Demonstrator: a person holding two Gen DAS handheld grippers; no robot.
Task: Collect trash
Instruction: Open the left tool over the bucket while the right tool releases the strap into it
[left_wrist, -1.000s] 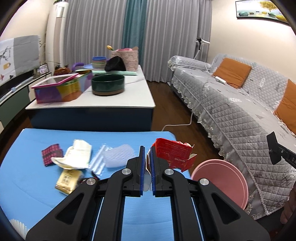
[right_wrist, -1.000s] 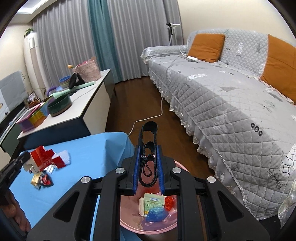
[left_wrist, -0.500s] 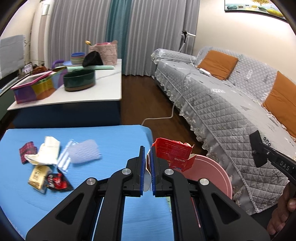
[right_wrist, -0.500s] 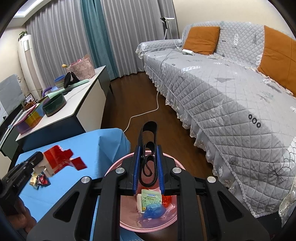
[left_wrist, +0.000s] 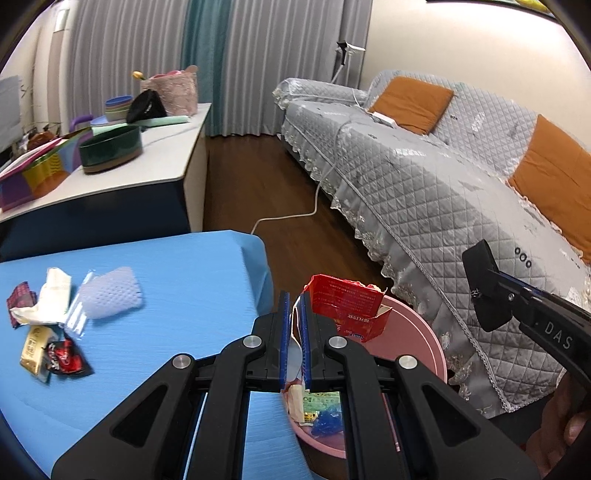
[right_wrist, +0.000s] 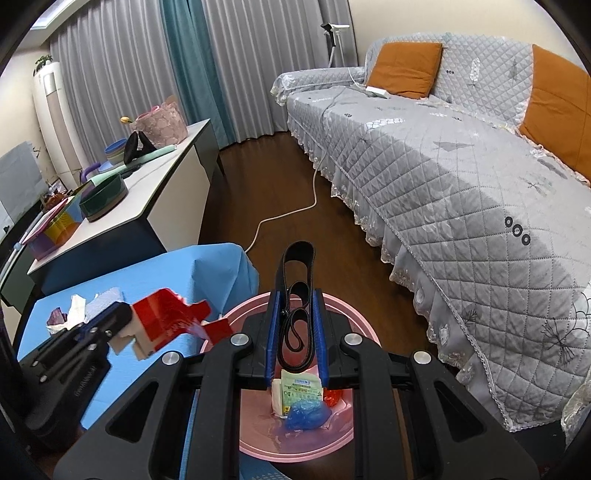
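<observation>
My left gripper is shut on a torn red carton and holds it over the left rim of the pink bin; the carton also shows in the right wrist view. My right gripper is shut on a black rubber belt above the pink bin, which holds a green-printed packet and a blue wrapper. More trash lies on the blue table: a white foam net, crumpled paper, a gold packet and a red wrapper.
A grey quilted sofa with orange cushions stands at the right. A white side table with a green bowl and coloured boxes stands behind. A white cable lies on the wooden floor.
My left gripper has carried the red carton right, from above the blue table to over the pink bin. My right gripper with the belt has stayed above the bin.
</observation>
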